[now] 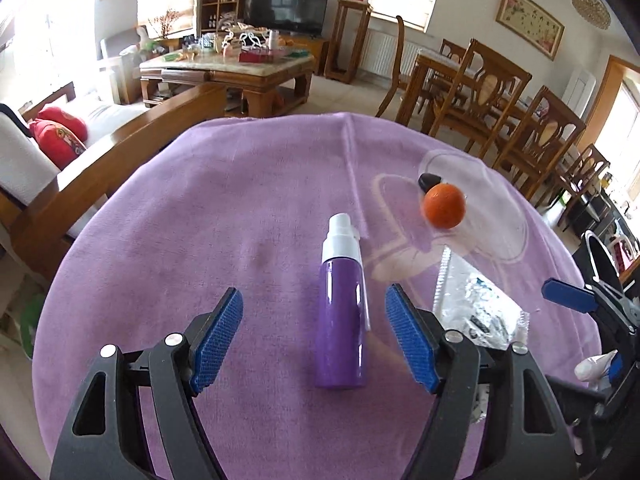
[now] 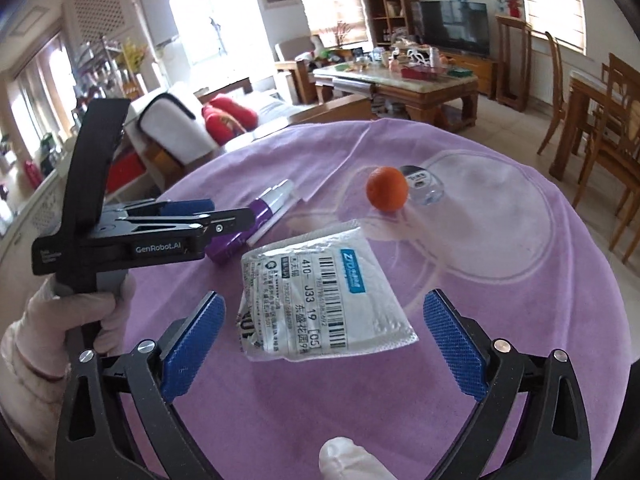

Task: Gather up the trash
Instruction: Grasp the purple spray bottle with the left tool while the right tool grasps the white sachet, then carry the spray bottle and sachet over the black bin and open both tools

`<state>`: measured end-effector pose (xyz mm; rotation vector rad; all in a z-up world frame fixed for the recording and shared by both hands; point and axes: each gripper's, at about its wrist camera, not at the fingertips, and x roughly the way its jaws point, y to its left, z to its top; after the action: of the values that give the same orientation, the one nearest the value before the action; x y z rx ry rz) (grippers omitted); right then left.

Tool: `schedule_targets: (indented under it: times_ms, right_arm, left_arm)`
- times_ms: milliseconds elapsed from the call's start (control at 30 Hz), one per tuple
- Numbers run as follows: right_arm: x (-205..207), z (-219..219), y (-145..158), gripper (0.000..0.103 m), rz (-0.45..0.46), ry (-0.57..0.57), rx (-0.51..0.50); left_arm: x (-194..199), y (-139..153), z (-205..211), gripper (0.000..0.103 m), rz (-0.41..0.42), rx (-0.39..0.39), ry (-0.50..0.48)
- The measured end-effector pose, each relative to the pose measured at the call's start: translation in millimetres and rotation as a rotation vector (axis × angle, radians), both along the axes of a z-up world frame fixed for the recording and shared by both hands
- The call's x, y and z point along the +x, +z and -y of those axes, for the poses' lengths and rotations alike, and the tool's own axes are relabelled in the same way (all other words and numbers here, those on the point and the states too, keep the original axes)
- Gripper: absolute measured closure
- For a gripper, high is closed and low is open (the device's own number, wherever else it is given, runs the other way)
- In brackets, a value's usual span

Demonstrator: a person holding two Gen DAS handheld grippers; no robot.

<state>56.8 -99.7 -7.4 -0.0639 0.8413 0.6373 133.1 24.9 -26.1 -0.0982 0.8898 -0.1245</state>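
The plastic mailer bag point(image 2: 320, 296) with its printed barcode label lies on the purple cloth point(image 2: 500, 340). The right gripper point(image 2: 324, 344) sits low over the bag's near end, jaws spread wide, one blue pad on either side of it, neither touching. Left of the bag, the left gripper point(image 2: 236, 216), held in a white-gloved hand point(image 2: 76, 320), reaches over a purple spray bottle point(image 2: 256, 220) lying on its side. Beyond the bag sits an orange point(image 2: 387, 189), with a small clear container point(image 2: 422, 188) just beside it.

Bare purple cloth point(image 1: 224, 208) leftward; bottle point(image 1: 342, 312), packet point(image 2: 320, 300), perhaps overlapping, rightward.
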Motion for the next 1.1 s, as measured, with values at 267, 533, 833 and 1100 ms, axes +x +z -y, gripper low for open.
schedule_targets:
  times_ms: [267, 533, 833, 1100]
  right_arm:
    - [20.1, -35.0, -16.9, 0.005, -0.029, 0.056, -0.132]
    - [18.4, -35.5, -17.8, 0.02, -0.012, 0.051, -0.129]
    - [6.2, -7.6, -3.4, 0.032, -0.033, 0.02, -0.037]
    - [-23.8, 56.8, 30.7, 0.032, 0.042, -0.112, 0.098]
  left_arm:
    - [1.4, -9.7, -1.2, 0.034, 0.0, 0.07, -0.018]
    - [-1.3, -6.3, -14.7, 0.075, 0.018, 0.011, 0.006]
    - [-13.4, 10.6, -6.0, 0.078, 0.082, -0.035, -0.016]
    - [-35.3, 43.0, 36.8, 0.078, 0.17, -0.053, -0.099]
